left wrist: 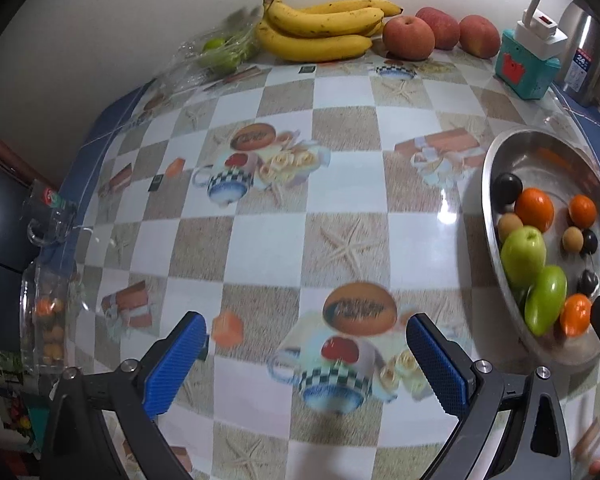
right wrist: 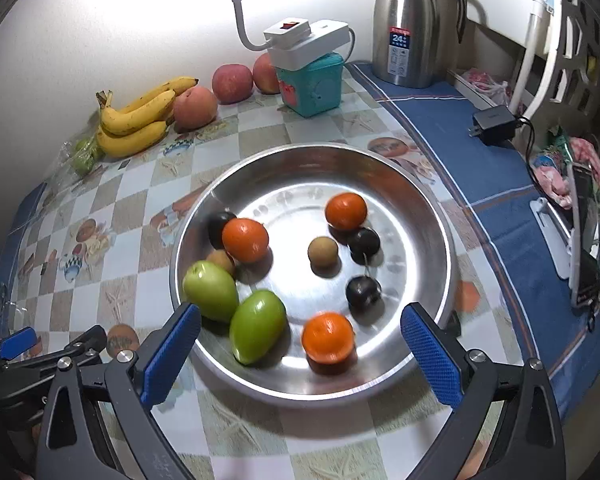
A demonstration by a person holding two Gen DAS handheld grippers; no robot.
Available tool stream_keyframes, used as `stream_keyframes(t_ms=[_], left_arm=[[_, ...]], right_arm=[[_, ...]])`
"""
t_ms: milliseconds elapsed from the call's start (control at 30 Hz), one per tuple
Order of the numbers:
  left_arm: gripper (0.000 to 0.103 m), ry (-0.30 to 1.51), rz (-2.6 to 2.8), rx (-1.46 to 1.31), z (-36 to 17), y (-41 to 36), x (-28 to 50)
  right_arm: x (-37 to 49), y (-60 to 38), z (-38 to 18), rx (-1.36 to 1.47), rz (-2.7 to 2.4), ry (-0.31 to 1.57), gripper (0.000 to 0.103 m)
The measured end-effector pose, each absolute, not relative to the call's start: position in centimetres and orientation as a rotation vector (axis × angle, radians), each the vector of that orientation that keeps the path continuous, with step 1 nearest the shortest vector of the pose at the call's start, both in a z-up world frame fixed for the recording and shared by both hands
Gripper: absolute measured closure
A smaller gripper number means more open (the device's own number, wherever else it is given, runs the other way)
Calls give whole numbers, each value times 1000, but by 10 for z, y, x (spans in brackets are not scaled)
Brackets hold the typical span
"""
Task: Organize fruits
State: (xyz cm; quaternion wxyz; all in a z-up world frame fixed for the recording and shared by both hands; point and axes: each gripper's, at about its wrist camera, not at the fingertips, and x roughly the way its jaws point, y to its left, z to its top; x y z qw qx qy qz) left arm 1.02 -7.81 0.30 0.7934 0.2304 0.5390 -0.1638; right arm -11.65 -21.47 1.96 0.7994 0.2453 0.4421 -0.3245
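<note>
A steel bowl point(right wrist: 412, 208) holds three oranges, two green fruits point(right wrist: 256, 326), several dark plums and two small brown fruits. The nearest orange point(right wrist: 327, 337) lies just inside the bowl's near rim. My right gripper point(right wrist: 300, 330) hangs open above that near rim with nothing between its blue pads. In the left wrist view the same bowl point(left wrist: 496, 160) sits at the right edge, and my left gripper point(left wrist: 306, 334) stands open over the checked tablecloth, empty. Bananas point(left wrist: 320, 26) and three apples point(left wrist: 408, 36) lie along the back wall.
A bagged green fruit point(left wrist: 216, 50) lies left of the bananas. A teal box point(right wrist: 312, 84) with a white power strip and a steel flask point(right wrist: 406, 24) stand at the back. A black charger point(right wrist: 494, 122) lies on the blue cloth. A clear container point(left wrist: 46, 320) sits at the table's left edge.
</note>
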Motion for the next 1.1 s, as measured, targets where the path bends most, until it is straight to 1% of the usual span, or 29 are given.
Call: stream_keyframes(t_ms=[633,1100], left_arm=[[1,1133,-371,470,28,-45,-19],[1,1134,-399,417,34,-25,-37]], right_arm=[[-143,-178,34,480,-635,953,3],[-154,-168,44,500,-628,930,3]])
